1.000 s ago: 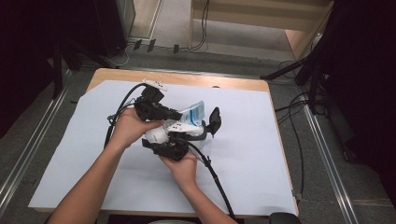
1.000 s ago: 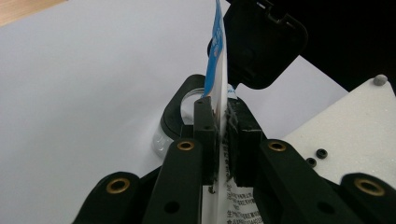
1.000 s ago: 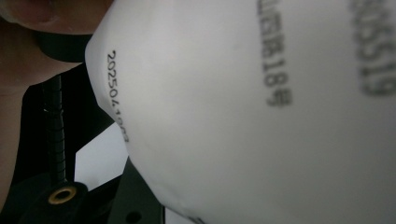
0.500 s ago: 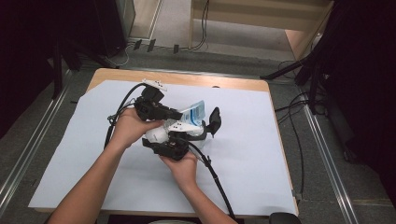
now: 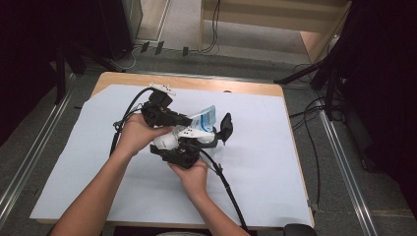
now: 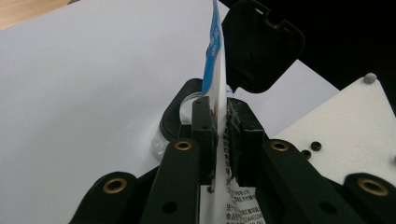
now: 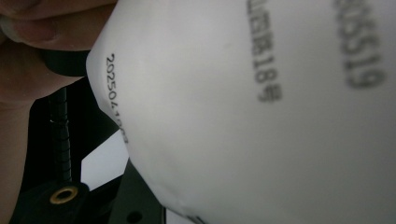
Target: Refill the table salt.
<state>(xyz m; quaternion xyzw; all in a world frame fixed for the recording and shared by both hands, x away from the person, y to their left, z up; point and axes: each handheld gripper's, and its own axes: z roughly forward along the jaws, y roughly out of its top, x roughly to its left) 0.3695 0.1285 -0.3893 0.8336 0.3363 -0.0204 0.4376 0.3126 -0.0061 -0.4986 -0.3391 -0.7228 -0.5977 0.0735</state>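
- High view: nothing has shifted over the last second. The left hand-held gripper (image 5: 189, 119) keeps the blue-and-white packet (image 5: 206, 117) upright above the bench (image 5: 295, 172), beside the right hand-held gripper (image 5: 199, 142). The jar's black flip lid (image 5: 226, 125) stands open, so pouring probably has not begun.
- Left gripper view: narrow jaws pinch the packet's lower edge. The clear jar (image 6: 162, 140) sits just beyond, and its contents cannot be made out.
- Right gripper view: the packet's white printed back hides the jaws, so their grip cannot be told.
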